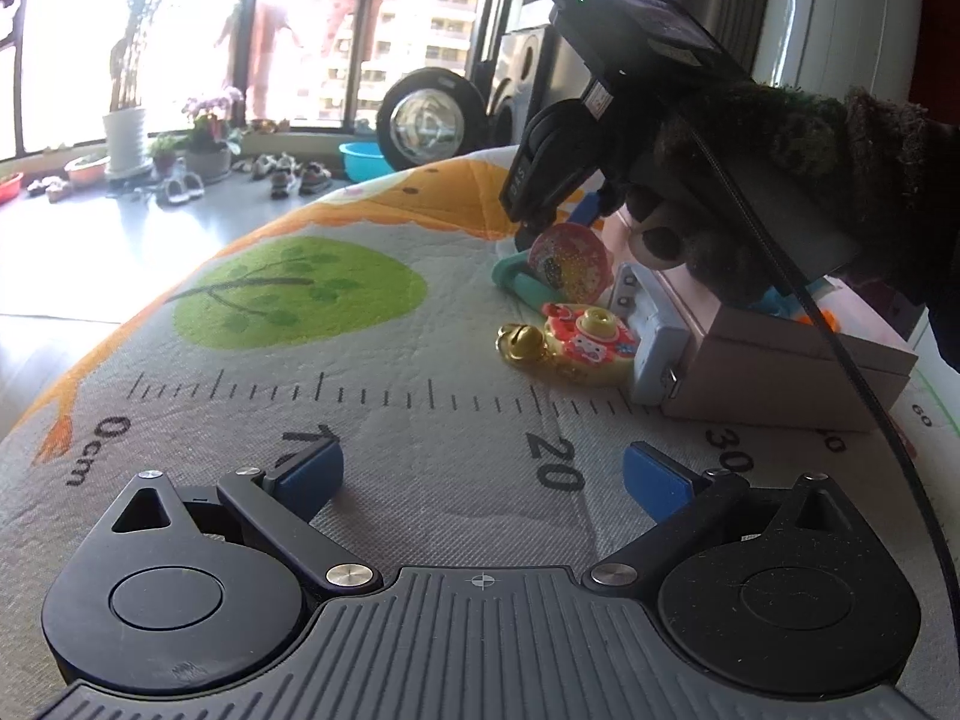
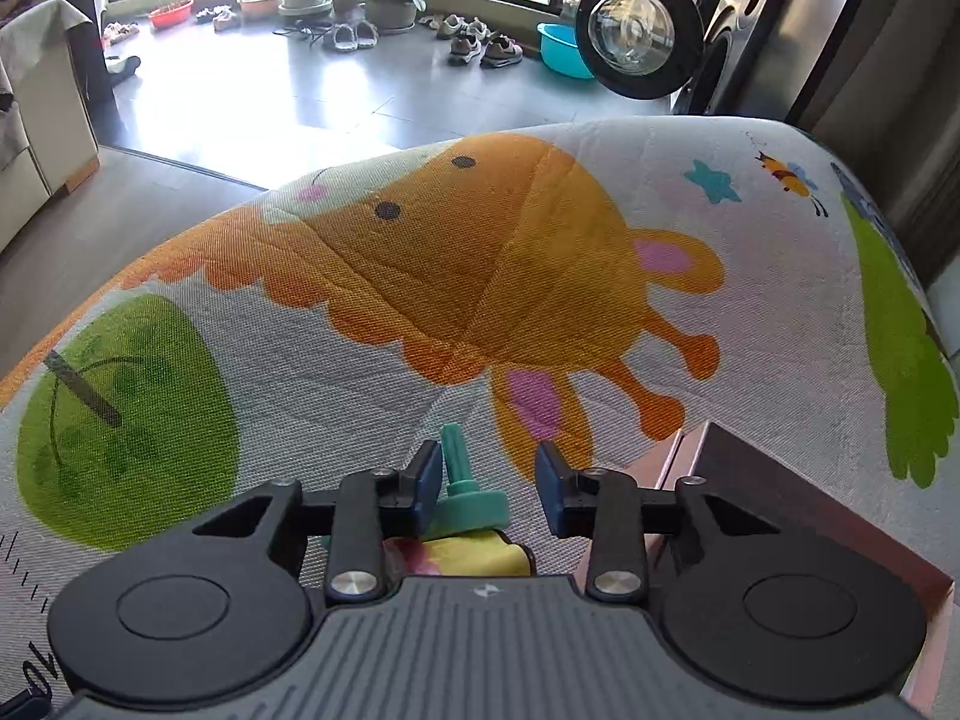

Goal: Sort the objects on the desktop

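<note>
My left gripper (image 1: 483, 471) is open and empty, low over the printed mat (image 1: 360, 360) near the ruler marks. Ahead of it lie a toy with a teal handle and a round pink-yellow disc (image 1: 567, 264), a red-yellow cartoon toy (image 1: 591, 333), a gold bell (image 1: 522, 342), and a grey-blue device (image 1: 654, 348) against a pink box (image 1: 786, 360). My right gripper (image 2: 487, 477) is open, its jaws either side of the teal toy (image 2: 465, 492), with the yellow disc part (image 2: 474, 555) below. In the left wrist view the right gripper (image 1: 540, 222) hovers just over that toy.
The pink box's corner (image 2: 750, 480) sits right of my right gripper. The mat ends at the table's far edge (image 2: 540, 132). Beyond it are floor, shoes, plant pots, a blue basin (image 2: 561, 51) and a washing machine (image 2: 639, 30).
</note>
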`<state>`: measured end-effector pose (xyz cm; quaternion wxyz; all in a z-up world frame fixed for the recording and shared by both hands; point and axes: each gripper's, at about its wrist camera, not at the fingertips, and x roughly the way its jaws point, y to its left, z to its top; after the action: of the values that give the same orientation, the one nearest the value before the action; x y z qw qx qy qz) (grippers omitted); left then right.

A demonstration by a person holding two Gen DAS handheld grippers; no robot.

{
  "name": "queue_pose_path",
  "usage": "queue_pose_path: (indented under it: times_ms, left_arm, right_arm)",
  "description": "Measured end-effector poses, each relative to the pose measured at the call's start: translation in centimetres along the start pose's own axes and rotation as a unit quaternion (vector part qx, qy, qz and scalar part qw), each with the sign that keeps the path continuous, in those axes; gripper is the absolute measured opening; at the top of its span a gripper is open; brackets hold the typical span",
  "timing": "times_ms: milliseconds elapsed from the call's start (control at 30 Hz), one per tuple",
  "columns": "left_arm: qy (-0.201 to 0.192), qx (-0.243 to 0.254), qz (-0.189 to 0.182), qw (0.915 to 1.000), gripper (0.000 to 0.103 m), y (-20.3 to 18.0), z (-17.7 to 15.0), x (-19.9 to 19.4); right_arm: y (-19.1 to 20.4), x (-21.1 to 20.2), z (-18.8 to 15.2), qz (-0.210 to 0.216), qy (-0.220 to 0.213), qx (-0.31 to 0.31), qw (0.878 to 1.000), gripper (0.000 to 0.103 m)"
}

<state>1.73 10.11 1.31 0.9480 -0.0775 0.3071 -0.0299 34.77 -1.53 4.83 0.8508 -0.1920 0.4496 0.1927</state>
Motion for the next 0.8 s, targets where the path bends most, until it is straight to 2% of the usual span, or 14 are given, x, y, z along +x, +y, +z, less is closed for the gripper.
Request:
queue_pose_path:
  times_ms: [167, 267, 333, 400, 467, 533, 600, 700, 800]
  left_arm:
    - [0.012, 0.026, -0.027, 0.9992, 0.103, -0.3, -0.3, -0.7]
    - [0.016, 0.053, -0.042, 0.9976, 0.103, -0.9, -0.9, -1.3]
    - [0.023, 0.067, -0.056, 0.9959, 0.103, -1.3, -1.3, -1.7]
    - [0.030, 0.078, -0.069, 0.9941, 0.103, -1.6, -1.8, -2.1]
    - [0.032, 0.086, -0.076, 0.9929, 0.103, -1.8, -2.2, -2.4]
    - [0.033, 0.091, -0.074, 0.9926, 0.103, -2.0, -2.5, -2.5]
    - [0.038, 0.093, -0.067, 0.9927, 0.103, -2.1, -2.5, -2.4]
    - [0.045, 0.102, -0.054, 0.9922, 0.103, -2.6, -2.6, -2.2]
    - [0.052, 0.112, -0.042, 0.9915, 0.103, -3.1, -2.7, -2.1]
  right_arm:
    - [0.6, -2.4, -1.8, 0.065, 0.023, 0.003, 0.998, 0.031]
    - [1.2, -4.5, -4.0, 0.123, 0.046, 0.009, 0.991, 0.030]
    - [1.9, -6.2, -5.9, 0.182, 0.080, 0.009, 0.980, 0.031]
    - [2.3, -8.1, -7.7, 0.224, 0.091, -0.001, 0.970, 0.031]
    - [2.4, -11.2, -9.5, 0.215, 0.049, -0.019, 0.975, 0.033]
    - [2.4, -14.1, -11.6, 0.177, -0.010, -0.050, 0.983, 0.041]
    - [2.3, -15.7, -13.9, 0.140, -0.043, -0.069, 0.987, 0.043]
    - [1.7, -16.4, -17.0, 0.123, -0.038, -0.077, 0.989, 0.043]
    - [0.5, -16.1, -19.9, 0.075, -0.040, -0.084, 0.993, 0.043]
